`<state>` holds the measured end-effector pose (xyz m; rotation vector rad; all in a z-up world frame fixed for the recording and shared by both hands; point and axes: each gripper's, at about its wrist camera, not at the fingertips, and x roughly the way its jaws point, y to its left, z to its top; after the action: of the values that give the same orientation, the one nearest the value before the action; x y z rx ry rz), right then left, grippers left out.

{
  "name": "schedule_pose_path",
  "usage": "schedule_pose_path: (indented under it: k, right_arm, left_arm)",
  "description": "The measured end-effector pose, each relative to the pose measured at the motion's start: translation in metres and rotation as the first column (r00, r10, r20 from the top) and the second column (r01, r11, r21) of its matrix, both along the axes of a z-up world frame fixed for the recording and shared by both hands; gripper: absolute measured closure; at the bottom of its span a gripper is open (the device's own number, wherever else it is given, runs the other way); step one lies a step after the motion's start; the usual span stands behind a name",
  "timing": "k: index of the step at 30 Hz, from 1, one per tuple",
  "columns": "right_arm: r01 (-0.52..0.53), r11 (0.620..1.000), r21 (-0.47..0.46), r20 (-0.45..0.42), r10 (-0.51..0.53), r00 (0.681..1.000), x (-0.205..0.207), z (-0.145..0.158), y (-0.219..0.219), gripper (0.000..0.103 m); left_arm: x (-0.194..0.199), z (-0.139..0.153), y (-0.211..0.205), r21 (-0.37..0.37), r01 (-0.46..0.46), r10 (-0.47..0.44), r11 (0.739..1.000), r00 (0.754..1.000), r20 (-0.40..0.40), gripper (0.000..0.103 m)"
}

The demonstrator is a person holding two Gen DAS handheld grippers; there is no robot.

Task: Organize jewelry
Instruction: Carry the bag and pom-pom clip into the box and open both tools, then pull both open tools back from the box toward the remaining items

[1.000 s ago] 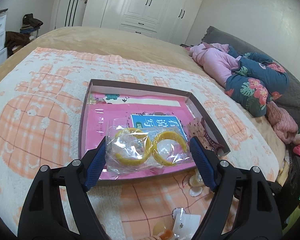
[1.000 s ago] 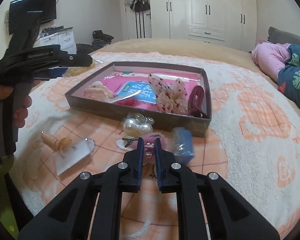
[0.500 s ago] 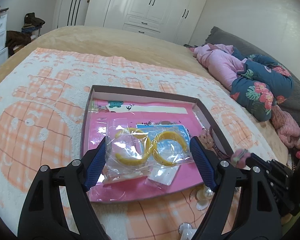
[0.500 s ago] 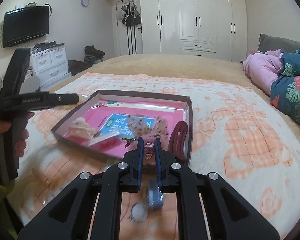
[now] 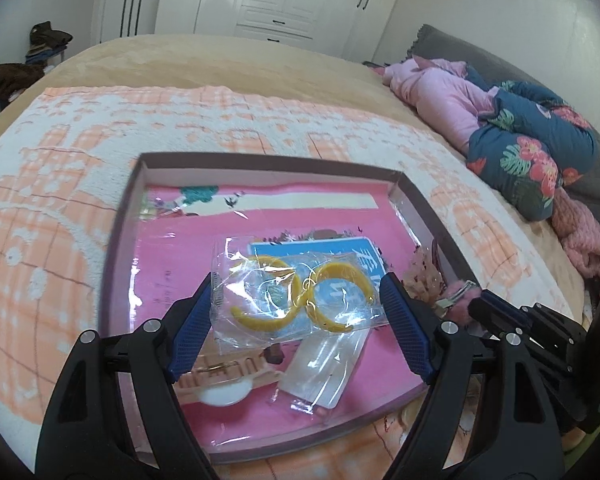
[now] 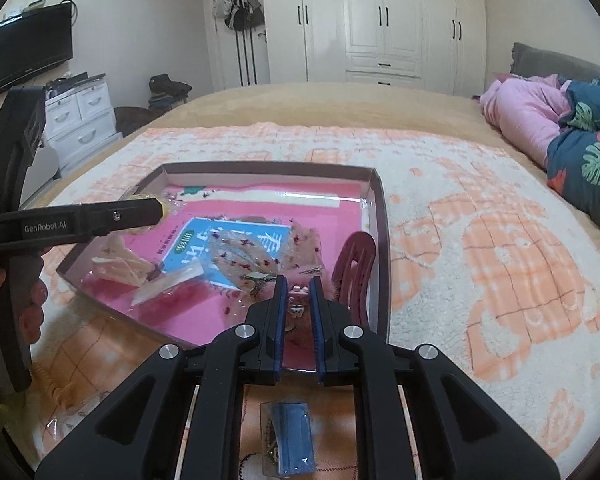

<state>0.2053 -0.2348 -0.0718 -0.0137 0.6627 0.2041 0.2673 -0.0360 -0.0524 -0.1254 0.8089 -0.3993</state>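
While our left gripper clamps a clear bag of yellow hoop earrings between wide-set jaws above the shallow box, we list its contents: pink lining, blue card, dark red hair claw against the right wall, cream hair clip, speckled sheer bow. Our right gripper, jaws just eased slightly yet still pinching a fuzzy pink hair clip, sits over the box's near edge. A bagged blue item lies on the peach-checked blanket.
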Motion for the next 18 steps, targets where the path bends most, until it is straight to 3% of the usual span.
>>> schedule_pose_path:
  k: [1, 3, 8, 12, 18]
  right_arm:
    - [0.001, 1.0, 0.007, 0.006, -0.001, 1.0, -0.002, 0.001, -0.001, 0.086]
    - [0.009, 1.0, 0.01, 0.024, -0.01, 1.0, -0.007, 0.003, -0.003, 0.067]
    - [0.023, 1.0, 0.001, 0.074, -0.023, 0.997, -0.022, 0.012, -0.006, 0.055]
    - [0.042, 0.999, 0.025, 0.092, -0.044, 0.995, -0.032, 0.018, -0.013, 0.041]
    - [0.077, 0.996, 0.047, 0.141, -0.083, 0.987, -0.046, 0.034, -0.025, 0.03]
  left_arm:
    - [0.0, -0.002, -0.002, 0.004, 0.005, -0.005, 1.0, 1.0, -0.002, 0.032]
    - [0.0, -0.004, -0.004, 0.007, 0.009, -0.009, 1.0, 1.0, -0.007, 0.032]
    - [-0.001, -0.007, -0.006, 0.012, 0.012, -0.012, 1.0, 1.0, -0.009, 0.031]
    - [-0.004, -0.004, -0.005, 0.009, 0.002, -0.002, 1.0, 1.0, -0.001, 0.024]
    - [-0.017, 0.015, 0.002, -0.02, -0.017, 0.018, 1.0, 0.999, 0.05, 0.015]
